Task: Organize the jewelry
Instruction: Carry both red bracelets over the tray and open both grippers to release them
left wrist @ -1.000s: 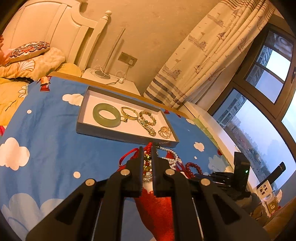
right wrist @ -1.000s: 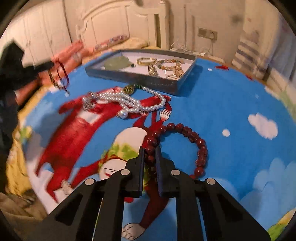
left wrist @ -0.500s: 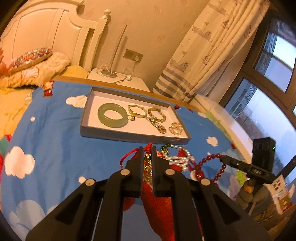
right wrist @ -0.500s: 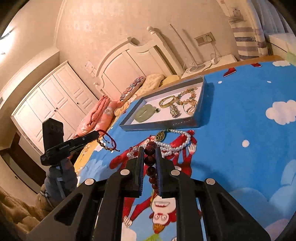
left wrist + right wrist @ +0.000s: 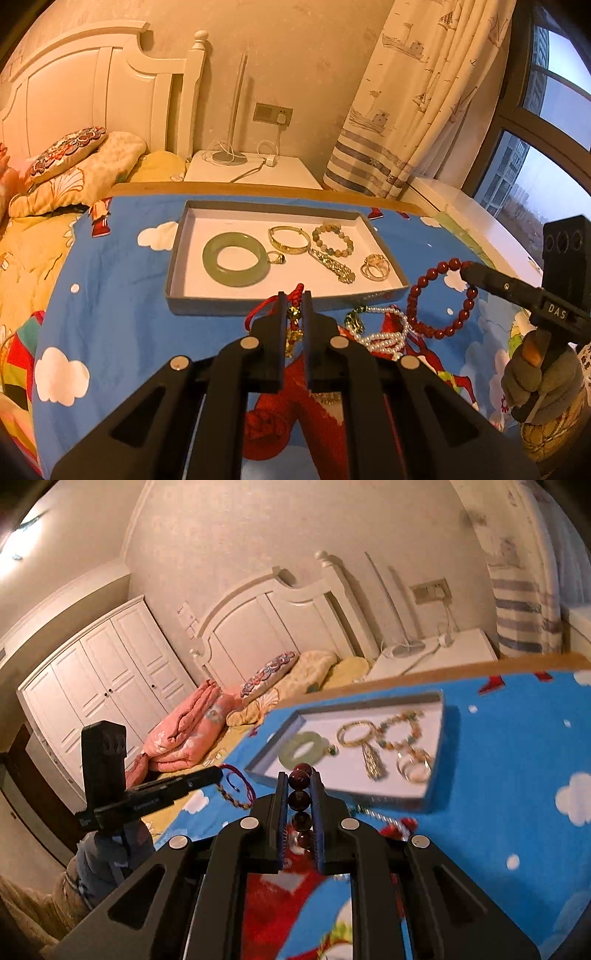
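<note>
Red-cord charm [image 5: 293,325] half-hidden, seemingly gold, left tongs [image 5: 294,299] clamped

dark red beads [image 5: 439,299], green bangle [image 5: 235,264]

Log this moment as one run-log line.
left gripper: shut on red cord bracelet | right gripper: shut on red bead bracelet | tray: five pieces inside
</note>
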